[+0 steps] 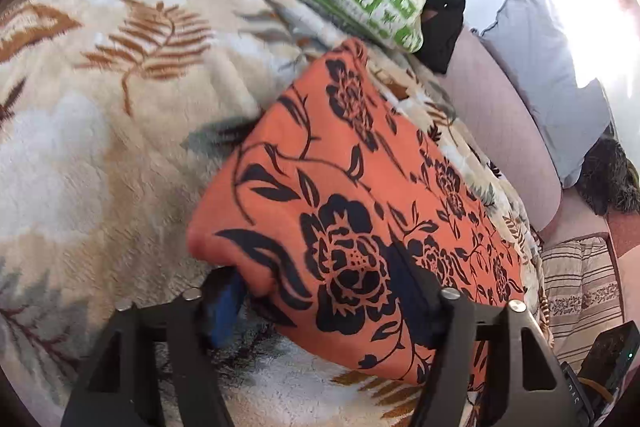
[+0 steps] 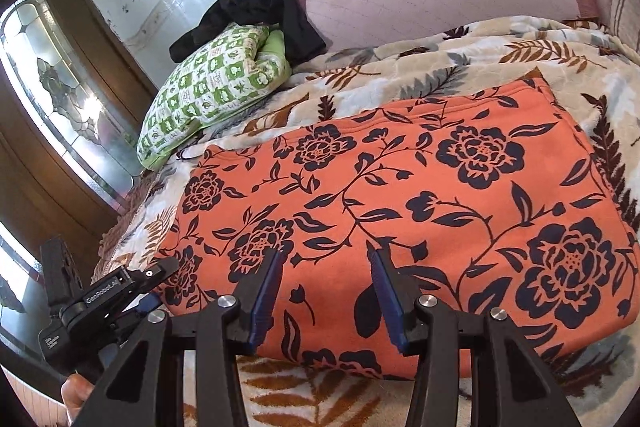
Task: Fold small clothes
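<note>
My right gripper [image 2: 326, 297] stands with its jaws spread apart and nothing between them, the blue pads [image 2: 266, 301] poised just over the near edge of the orange floral garment [image 2: 400, 211], which stretches away from me in a flat, folded rectangle. My left gripper [image 1: 316, 291] is also spread wide at that garment's corner: one blue pad [image 1: 226, 311] sits beneath the lifted corner fold while the other finger lies across the top of the cloth, so the fabric runs between the jaws, yet I cannot tell whether they actually pinch it. From my right camera that left gripper [image 2: 120, 299] shows at the garment's left near corner. The garment lies on a plush leaf-patterned blanket [image 1: 100, 99]. Beyond it rests a green-and-white checked pillow [image 2: 208, 95], with a black garment [image 2: 256, 15] heaped just behind it, near a pink cushion [image 2: 432, 3].
</note>
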`<move>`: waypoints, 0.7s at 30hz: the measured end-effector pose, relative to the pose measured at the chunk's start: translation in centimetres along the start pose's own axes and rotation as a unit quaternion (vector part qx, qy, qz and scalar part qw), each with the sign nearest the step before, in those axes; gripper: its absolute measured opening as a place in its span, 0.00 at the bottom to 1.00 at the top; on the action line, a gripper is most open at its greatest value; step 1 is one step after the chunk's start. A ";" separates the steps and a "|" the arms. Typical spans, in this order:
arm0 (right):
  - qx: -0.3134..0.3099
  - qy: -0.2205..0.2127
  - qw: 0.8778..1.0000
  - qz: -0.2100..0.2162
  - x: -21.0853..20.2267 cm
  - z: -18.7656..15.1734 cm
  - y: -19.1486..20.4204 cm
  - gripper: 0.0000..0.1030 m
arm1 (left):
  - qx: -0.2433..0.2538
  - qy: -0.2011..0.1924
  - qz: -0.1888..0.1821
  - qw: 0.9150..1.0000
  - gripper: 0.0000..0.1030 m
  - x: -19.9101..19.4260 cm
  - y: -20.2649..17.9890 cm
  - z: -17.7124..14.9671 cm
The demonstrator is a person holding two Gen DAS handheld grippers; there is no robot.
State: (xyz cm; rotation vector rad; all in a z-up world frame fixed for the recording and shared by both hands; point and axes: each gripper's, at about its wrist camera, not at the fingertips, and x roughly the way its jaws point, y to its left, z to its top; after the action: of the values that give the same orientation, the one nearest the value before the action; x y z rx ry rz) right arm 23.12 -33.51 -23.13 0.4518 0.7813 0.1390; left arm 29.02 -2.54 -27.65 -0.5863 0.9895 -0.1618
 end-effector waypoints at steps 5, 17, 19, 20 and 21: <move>-0.009 0.012 1.000 0.009 1.0 -0.3 0.6 0.49 | 0.001 -0.018 -0.004 1.000 0.59 -0.2 -0.5 -0.1; -0.035 0.052 0.998 -0.019 4.8 -1.3 1.0 0.42 | -0.014 -0.017 0.005 1.000 0.58 0.7 -0.5 -0.2; -0.036 0.052 0.998 -0.017 4.8 -1.3 0.9 0.42 | -0.002 -0.018 0.011 1.000 0.55 0.8 -0.9 -0.3; -0.035 0.052 0.998 -0.016 4.9 -1.3 0.8 0.42 | 0.002 -0.021 0.016 1.000 0.46 0.8 -1.0 -0.3; -0.035 0.052 0.998 -0.016 4.8 -1.4 0.8 0.42 | 0.005 -0.024 0.020 0.999 0.42 0.7 -1.1 -0.3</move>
State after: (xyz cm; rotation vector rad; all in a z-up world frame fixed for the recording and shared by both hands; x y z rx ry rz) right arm 25.60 -31.00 -26.76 0.3678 0.8823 0.1615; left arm 29.31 -3.85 -27.75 -0.5583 0.9531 -0.1159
